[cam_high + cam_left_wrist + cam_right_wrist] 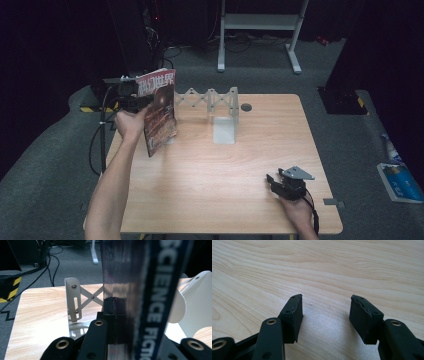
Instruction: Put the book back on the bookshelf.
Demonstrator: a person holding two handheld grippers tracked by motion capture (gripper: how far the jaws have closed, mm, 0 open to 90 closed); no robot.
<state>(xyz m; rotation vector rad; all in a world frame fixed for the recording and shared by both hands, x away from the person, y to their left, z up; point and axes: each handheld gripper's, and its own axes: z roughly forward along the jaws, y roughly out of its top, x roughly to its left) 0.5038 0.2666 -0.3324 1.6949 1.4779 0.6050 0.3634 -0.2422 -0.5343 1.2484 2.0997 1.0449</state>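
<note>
High view: my left hand-held gripper (131,96) clamps a magazine (160,110) upright.
My right hand-held gripper (325,312) rests wide apart on the tabletop (215,170).

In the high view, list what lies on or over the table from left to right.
Left hand-held gripper → magazine clamped upright in it → white folding rack → dark round hole in the table → right hand-held gripper, open, resting at the near right.

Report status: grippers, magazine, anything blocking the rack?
Left gripper shut on magazine, held upright above table's left rear. Right gripper open, empty, low over table. White folding rack just right of magazine, slots free; nothing in between.
</note>
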